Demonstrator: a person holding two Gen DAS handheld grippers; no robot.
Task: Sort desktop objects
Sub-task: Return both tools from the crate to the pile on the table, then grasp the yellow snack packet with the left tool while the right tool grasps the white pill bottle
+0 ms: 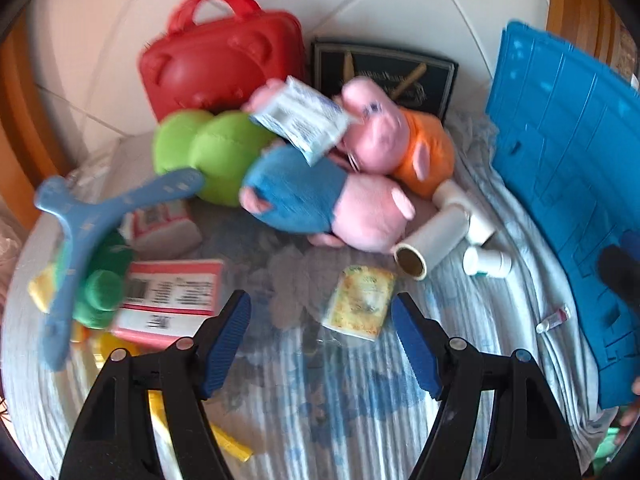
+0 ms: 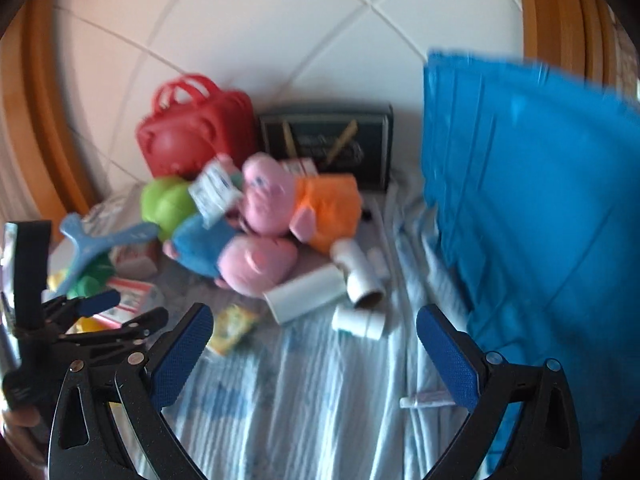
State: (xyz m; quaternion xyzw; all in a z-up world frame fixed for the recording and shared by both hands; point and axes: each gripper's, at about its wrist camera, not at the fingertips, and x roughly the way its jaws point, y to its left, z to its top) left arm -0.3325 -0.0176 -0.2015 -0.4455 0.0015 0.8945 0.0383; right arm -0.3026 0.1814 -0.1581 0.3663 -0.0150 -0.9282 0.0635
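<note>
Beside fuzzy plush pigs point(image 1: 352, 204), smooth white cardboard roll point(image 1: 432, 240)

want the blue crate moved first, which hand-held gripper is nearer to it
Right. The right hand-held gripper has the blue crate just beside its right finger; the left hand-held gripper sits farther left, over the cloth.

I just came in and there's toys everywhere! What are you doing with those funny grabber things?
A person holds a grabber in each hand to sort this pile. Both the left gripper and the right gripper are open and hold nothing. They hang over the striped cloth, pointing at the heap: pig plushies, a green plush, a red case, white rolls, a blue hanger and a blue bin. Nothing has been picked up yet.
</note>
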